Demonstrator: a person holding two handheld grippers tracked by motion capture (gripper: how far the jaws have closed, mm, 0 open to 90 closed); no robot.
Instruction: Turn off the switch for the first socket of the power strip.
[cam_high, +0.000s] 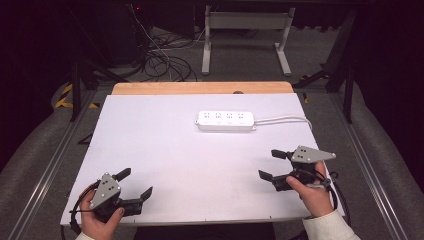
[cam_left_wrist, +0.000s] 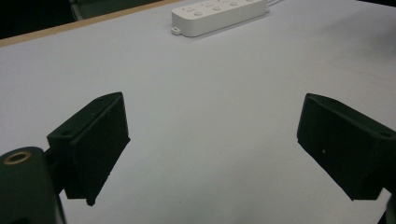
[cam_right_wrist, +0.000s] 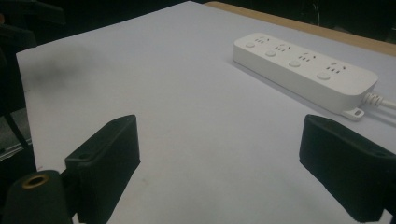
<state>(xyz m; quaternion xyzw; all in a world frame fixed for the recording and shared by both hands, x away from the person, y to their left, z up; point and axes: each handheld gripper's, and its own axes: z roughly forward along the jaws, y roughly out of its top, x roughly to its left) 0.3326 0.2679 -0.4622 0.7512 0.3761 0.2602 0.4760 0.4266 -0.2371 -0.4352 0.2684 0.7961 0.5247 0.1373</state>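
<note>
A white power strip (cam_high: 225, 120) with several sockets and buttons lies flat on the far middle of the white table top (cam_high: 170, 160); its white cable (cam_high: 287, 119) runs off to the right. The left gripper view has the strip (cam_left_wrist: 219, 15) at its top, the right gripper view has it (cam_right_wrist: 303, 67) at upper right. My left gripper (cam_high: 134, 183) is held at the near left corner, open, jaws wide apart with nothing between them. My right gripper (cam_high: 273, 164) is held at the near right, also open and empty, well short of the strip.
A wooden edge (cam_high: 200, 88) runs along the far side of the table. Beyond it stand a white table frame (cam_high: 245, 35) and loose cables (cam_high: 160, 60) on the floor. Metal rails (cam_high: 60, 150) flank both sides.
</note>
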